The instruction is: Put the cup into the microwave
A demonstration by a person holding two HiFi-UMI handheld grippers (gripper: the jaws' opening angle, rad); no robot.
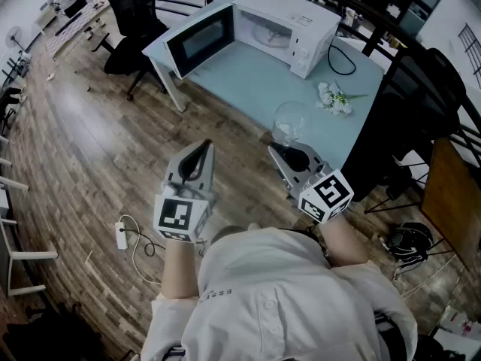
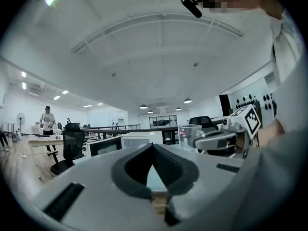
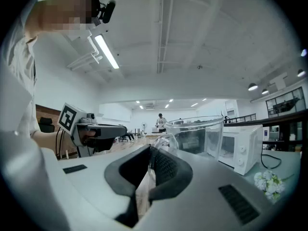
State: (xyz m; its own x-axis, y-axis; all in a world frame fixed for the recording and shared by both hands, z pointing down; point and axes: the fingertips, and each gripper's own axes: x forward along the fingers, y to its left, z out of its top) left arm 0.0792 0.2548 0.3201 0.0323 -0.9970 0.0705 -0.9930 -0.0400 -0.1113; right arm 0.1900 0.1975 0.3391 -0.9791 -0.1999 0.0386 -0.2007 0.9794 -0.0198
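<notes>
A clear glass cup [image 1: 289, 122] hangs over the near edge of the light-blue table [image 1: 248, 81], held by its handle. My right gripper [image 1: 282, 150] is shut on that handle; in the right gripper view the handle [image 3: 161, 139] sits between the dark pads and the cup's bowl [image 3: 198, 136] stands just beyond them. The white microwave [image 1: 279, 27] stands at the table's far end with its door [image 1: 200, 40] swung open to the left. My left gripper [image 1: 204, 149] is shut and holds nothing, level beside the right one over the wooden floor.
A small bunch of white flowers [image 1: 333, 98] lies on the table right of the cup. Black office chairs [image 1: 135, 21] stand left of the table, and another chair [image 1: 409, 104] is at the right. A power strip [image 1: 121, 235] lies on the floor.
</notes>
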